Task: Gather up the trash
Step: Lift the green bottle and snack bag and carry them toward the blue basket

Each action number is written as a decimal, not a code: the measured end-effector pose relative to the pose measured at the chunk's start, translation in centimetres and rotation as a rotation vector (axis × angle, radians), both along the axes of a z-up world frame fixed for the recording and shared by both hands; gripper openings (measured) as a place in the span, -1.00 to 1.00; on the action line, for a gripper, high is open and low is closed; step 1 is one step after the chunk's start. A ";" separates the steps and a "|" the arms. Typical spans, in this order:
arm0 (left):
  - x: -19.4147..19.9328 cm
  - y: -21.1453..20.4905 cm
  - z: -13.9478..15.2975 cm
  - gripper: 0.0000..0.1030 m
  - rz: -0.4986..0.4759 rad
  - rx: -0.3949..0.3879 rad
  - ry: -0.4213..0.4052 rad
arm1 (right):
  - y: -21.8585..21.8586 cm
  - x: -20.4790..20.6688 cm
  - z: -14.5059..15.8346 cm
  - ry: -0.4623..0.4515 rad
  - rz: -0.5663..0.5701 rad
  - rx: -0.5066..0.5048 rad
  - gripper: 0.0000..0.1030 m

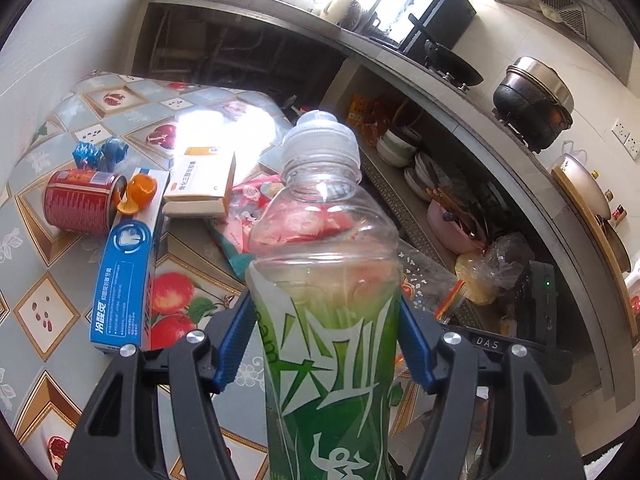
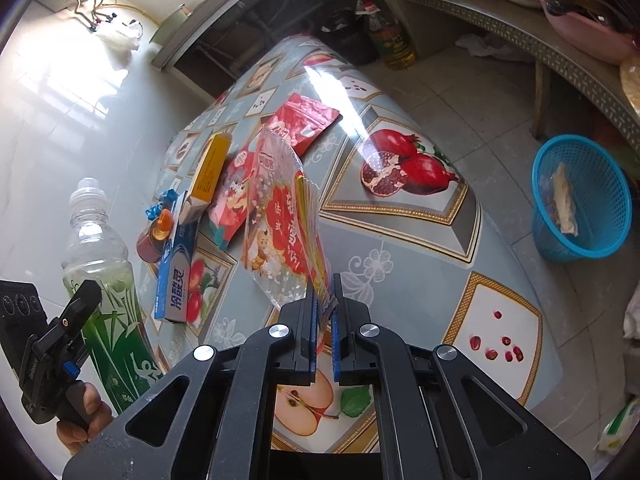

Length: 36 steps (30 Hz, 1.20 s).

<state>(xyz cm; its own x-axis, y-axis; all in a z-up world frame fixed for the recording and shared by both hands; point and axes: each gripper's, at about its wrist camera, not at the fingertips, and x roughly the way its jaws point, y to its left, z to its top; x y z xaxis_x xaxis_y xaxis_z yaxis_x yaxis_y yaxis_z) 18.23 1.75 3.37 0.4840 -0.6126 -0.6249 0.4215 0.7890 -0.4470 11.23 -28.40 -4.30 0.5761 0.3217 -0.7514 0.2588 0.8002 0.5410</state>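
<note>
Between the blue pads of the left claw (image 1: 326, 344) stands a clear plastic bottle (image 1: 324, 280) with a green label, upright, its white cap on top and its labelled body pressed on both sides by the pads. The right wrist view shows that same bottle off the near left edge of the table, the person's hand (image 2: 80, 424) wrapped round the claw's handle below it. The right claw (image 2: 325, 320) is all but closed, its pads pinching the lower edge of a crinkled clear snack bag (image 2: 280, 224) with red and yellow print, which rises tilted above the table (image 2: 400, 264).

Just beyond the bottle, on the fruit-patterned tablecloth, lies a blue toothpaste box (image 1: 124, 272). An orange peel (image 1: 138, 194) rests on its far end, touching the open mouth of a red can (image 1: 80, 200) lying on its side. Behind the can sits a crumpled blue wrapper (image 1: 98, 154). A white and orange medicine box (image 1: 204, 180) lies next to the toothpaste box, partly over a pink and red packet (image 2: 232, 200). Farther along the table lies a flat red pouch (image 2: 304, 120).

On the tiled floor to the right of the table stands a blue mesh basket (image 2: 600, 200) with a piece of wrapper inside it.
</note>
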 end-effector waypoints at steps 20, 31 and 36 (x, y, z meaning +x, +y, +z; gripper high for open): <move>-1.5 -3.1 -0.6 0.25 -0.008 -0.063 -0.049 | -1.2 -3.1 -0.3 -0.016 -0.010 -0.037 -0.91; -2.0 -3.0 -1.0 0.25 -0.007 -0.046 -0.040 | -2.0 -3.7 -0.7 -0.019 -0.016 -0.023 -0.91; -2.3 -3.0 -0.8 0.25 -0.002 -0.044 -0.046 | -2.3 -3.9 -0.5 -0.032 -0.018 -0.016 -0.91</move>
